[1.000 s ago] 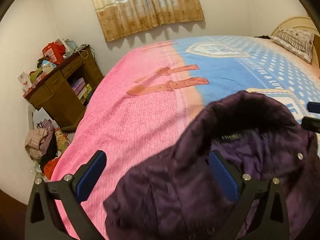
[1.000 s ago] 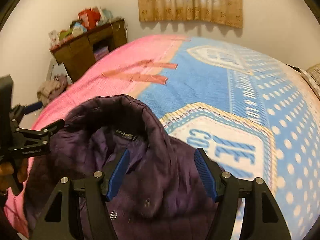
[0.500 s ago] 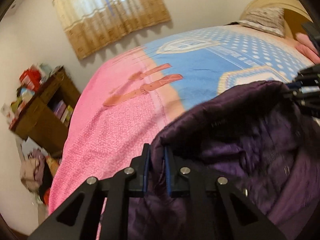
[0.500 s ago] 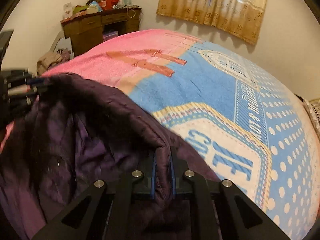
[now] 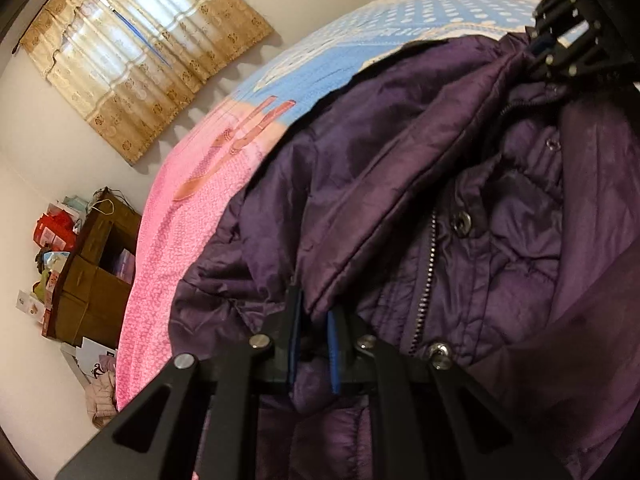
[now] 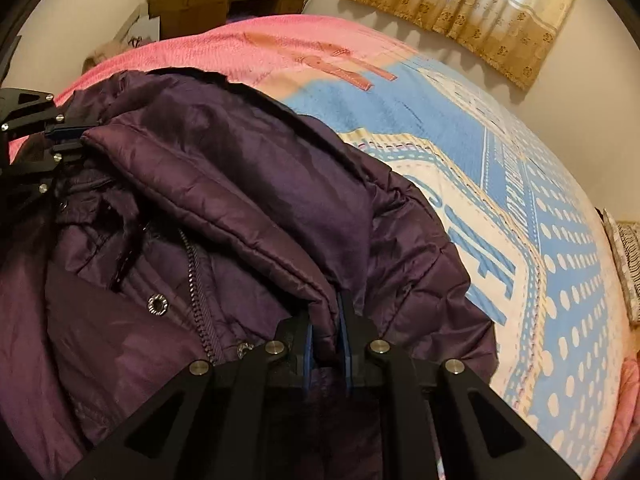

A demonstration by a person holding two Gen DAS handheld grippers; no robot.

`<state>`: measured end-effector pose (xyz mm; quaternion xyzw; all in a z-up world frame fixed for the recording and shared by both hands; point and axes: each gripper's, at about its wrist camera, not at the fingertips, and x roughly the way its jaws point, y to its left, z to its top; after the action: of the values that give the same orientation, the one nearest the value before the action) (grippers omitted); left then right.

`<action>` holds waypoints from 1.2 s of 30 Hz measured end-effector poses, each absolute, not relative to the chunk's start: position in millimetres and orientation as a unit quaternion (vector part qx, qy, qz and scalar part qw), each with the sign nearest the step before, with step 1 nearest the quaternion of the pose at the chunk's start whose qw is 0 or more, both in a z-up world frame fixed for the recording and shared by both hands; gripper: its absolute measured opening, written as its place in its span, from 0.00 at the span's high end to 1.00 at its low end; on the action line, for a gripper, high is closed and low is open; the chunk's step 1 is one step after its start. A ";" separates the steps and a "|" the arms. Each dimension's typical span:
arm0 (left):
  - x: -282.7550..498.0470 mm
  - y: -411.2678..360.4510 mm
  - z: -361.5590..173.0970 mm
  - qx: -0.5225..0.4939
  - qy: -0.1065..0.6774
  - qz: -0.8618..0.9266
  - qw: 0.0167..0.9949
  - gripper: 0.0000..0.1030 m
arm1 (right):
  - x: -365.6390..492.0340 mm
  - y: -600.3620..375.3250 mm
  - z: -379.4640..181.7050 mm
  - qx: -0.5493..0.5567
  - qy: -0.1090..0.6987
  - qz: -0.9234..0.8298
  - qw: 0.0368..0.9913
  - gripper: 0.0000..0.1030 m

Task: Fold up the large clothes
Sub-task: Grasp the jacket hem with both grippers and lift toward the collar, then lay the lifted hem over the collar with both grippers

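From the left wrist, the left gripper [image 5: 312,320] is clamped on a folded edge of the purple padded jacket [image 5: 400,184], which lies bunched on the pink and blue bedspread [image 5: 192,200], with the right gripper [image 5: 538,46] pinching the same edge at the far upper right and a cluttered wooden desk [image 5: 96,276] by the wall. From the right wrist, the right gripper [image 6: 326,320] is likewise closed on the jacket's [image 6: 248,184] hem, zipper and snaps showing beneath, while the left gripper [image 6: 70,136] bites the edge far left, the bedspread [image 6: 520,184] beyond.

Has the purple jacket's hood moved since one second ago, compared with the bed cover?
Yes. The purple jacket's hood has been folded toward the camera, over the zipper, off the bed cover; both the left gripper and the right gripper pinch it.
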<state>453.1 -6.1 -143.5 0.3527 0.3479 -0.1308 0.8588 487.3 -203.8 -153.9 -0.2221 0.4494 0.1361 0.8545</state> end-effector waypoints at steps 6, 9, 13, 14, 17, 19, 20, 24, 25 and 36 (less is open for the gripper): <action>446.5 -3.5 -145.7 0.349 0.338 -0.133 0.864 0.88 | 474.4 -223.0 -92.0 -0.098 0.459 0.143 0.871 0.69; 445.9 -3.6 -150.0 0.351 0.334 -0.133 0.865 0.89 | 482.0 -230.1 -65.1 0.007 0.422 0.153 0.893 0.69; 440.6 -5.4 -155.4 0.365 0.322 -0.128 0.864 0.90 | 521.8 -215.8 -74.6 0.077 0.398 0.135 0.904 0.68; 439.9 -5.4 -155.5 0.365 0.321 -0.128 0.865 0.90 | 534.2 -209.3 -85.3 0.081 0.407 0.128 0.901 0.68; 439.4 -4.1 -153.4 0.355 0.324 -0.130 0.867 0.89 | 554.9 -186.5 -130.4 0.067 0.459 0.108 0.879 0.68; 441.5 2.0 -143.0 0.333 0.330 -0.127 0.874 0.85 | 552.4 -177.4 -150.6 0.040 0.477 0.095 0.873 0.68; 441.5 6.6 -132.3 0.311 0.331 -0.128 0.882 0.85 | 546.8 -176.3 -156.5 0.035 0.475 0.098 0.874 0.68; 437.0 27.6 -70.2 0.169 0.309 -0.171 0.920 0.81 | 532.5 -174.5 -169.8 0.000 0.456 0.105 0.884 0.68; 439.0 28.1 -59.4 0.143 0.302 -0.177 0.926 0.81 | 531.4 -173.8 -171.9 -0.006 0.452 0.104 0.886 0.68; 525.0 8.7 -137.9 0.106 0.443 -0.076 0.887 0.69 | 529.5 -188.4 -179.0 0.026 0.424 0.131 0.896 0.67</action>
<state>525.0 8.7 -137.9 0.1056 0.4432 -0.0764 0.8869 529.5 -188.4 -179.0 0.0256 0.4243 0.1309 0.8956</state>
